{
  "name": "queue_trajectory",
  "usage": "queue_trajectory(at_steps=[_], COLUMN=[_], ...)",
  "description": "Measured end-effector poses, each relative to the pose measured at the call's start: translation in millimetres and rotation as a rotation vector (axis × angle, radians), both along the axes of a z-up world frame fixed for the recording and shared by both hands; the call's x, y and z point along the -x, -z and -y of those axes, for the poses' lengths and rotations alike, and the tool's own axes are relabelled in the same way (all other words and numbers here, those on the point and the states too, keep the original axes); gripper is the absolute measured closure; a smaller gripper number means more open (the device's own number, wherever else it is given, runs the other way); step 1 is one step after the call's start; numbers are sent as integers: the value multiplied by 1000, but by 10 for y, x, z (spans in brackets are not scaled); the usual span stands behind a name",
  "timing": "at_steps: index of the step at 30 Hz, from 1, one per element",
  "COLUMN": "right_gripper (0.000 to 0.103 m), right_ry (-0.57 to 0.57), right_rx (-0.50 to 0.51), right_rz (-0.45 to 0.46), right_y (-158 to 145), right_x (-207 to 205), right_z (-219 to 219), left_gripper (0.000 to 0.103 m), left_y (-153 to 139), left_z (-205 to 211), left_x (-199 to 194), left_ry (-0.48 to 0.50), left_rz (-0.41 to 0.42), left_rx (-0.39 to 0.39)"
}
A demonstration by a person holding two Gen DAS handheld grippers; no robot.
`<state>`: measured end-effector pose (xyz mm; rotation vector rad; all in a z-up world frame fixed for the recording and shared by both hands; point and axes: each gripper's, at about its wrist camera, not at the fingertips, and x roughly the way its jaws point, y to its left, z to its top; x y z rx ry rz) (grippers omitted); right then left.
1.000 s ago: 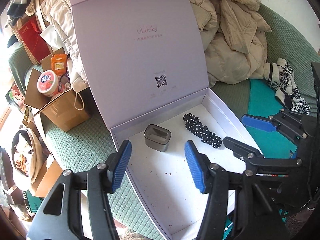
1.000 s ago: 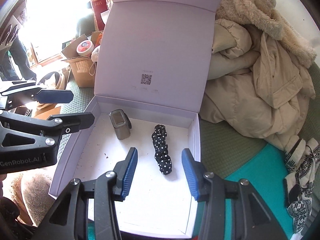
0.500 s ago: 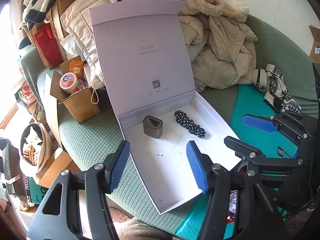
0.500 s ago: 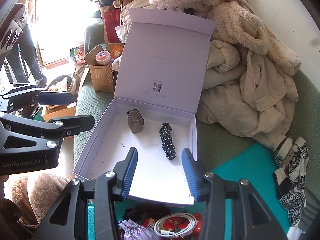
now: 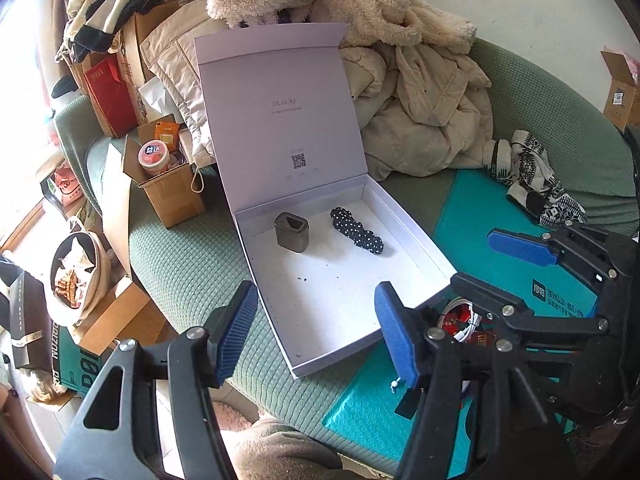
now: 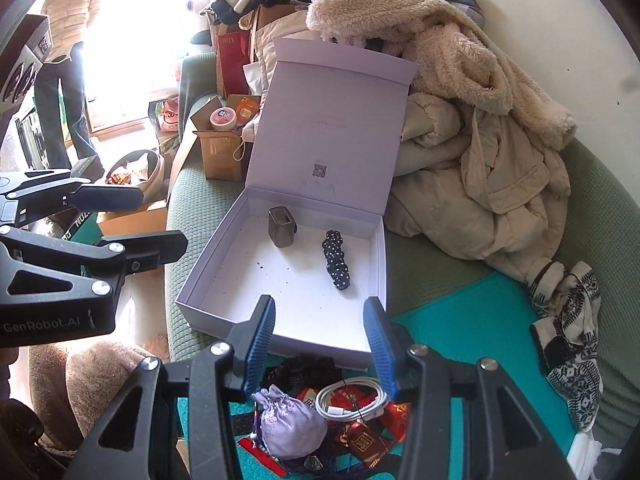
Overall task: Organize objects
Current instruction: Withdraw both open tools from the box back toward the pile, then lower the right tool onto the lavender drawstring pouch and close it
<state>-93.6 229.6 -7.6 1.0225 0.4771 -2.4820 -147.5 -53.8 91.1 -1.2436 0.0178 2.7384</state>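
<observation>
Open white gift box point(image 6: 208, 276) with metal tin point(image 6: 282, 227) and polka-dot scrunchie point(image 6: 337, 265) inside

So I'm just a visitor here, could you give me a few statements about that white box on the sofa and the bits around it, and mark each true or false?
1. The white box has its lid open. True.
2. A polka-dot fabric piece lies inside the box. True.
3. The small metal tin sits outside the box on the sofa. False: it stands inside, near the lid hinge.
4. The right gripper holds the white cable. False: it is open and empty; the cable lies below it.
5. The lilac pouch is in the box. False: it lies in front of it.
</observation>
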Motion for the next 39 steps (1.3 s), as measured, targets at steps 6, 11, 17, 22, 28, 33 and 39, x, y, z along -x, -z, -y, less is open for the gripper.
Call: queue_trajectory(at_steps=[6, 11, 17, 22, 28, 33, 39], right_gripper=[57, 57, 57, 57, 57, 57, 57], right_ry=[8, 11, 20, 32, 37, 30, 34], right_rx=[3, 1, 8, 18, 29, 37, 52], right_rz=[-2, 5, 16, 34, 69, 100, 135], right_y=[-12, 15, 65, 153, 303, 459, 630], right_x=[-216, -387, -564, -680, -760, -782, -749], right_z=[-97, -172, -285, -389, -495, -539, -576], left_gripper=[43, 42, 42, 42, 42, 42, 43], left_y=[-29, -9, 48, 101, 236, 416, 633], left_z=[-57, -128, -247, -342, -433, -489, -543], left_x=[-273, -476, -686, -827, -928, -974, -956], left_ry=[-6, -3, 12, 14, 15, 23, 21], left_rz=[-6, -2, 8, 17, 41, 67, 103], left_rx=[-11, -17, -22, -28, -36, -54, -58])
